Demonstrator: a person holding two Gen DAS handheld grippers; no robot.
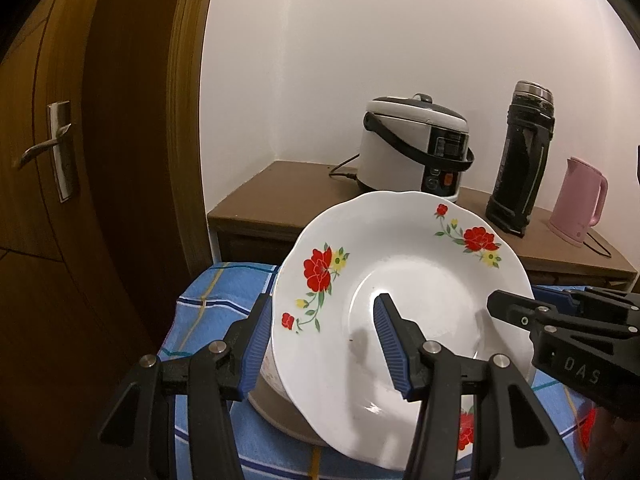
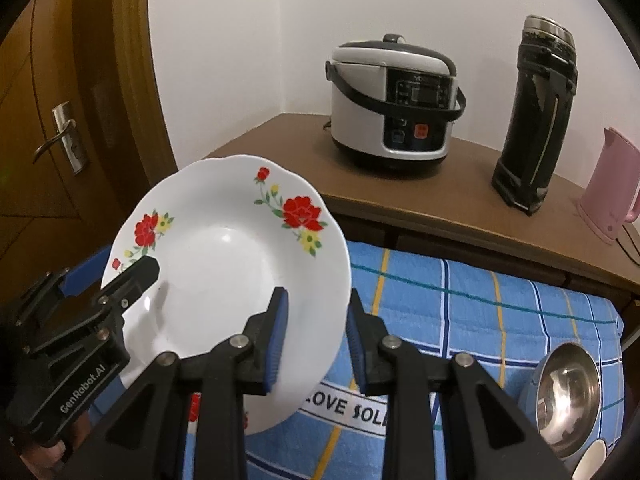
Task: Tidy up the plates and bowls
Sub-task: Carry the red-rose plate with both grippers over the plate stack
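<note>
A white plate with red flowers (image 1: pixel 400 280) is held tilted above the blue checked cloth; it also shows in the right wrist view (image 2: pixel 228 256). My left gripper (image 1: pixel 320 344) straddles its left rim, one finger in front, one behind. My right gripper (image 2: pixel 316 340) straddles its right rim with the blue pads (image 2: pixel 280 340) close to the rim. Under the plate a second flowered plate (image 1: pixel 466 432) and a beige dish (image 1: pixel 280 412) sit on the cloth. A steel bowl (image 2: pixel 568 392) lies at the right.
A brown side table (image 2: pixel 420 192) behind carries a rice cooker (image 2: pixel 394 100), a black thermos (image 2: pixel 536 116) and a pink kettle (image 2: pixel 608 192). A wooden door (image 1: pixel 60 160) stands at the left. The blue cloth (image 2: pixel 480 320) covers the near table.
</note>
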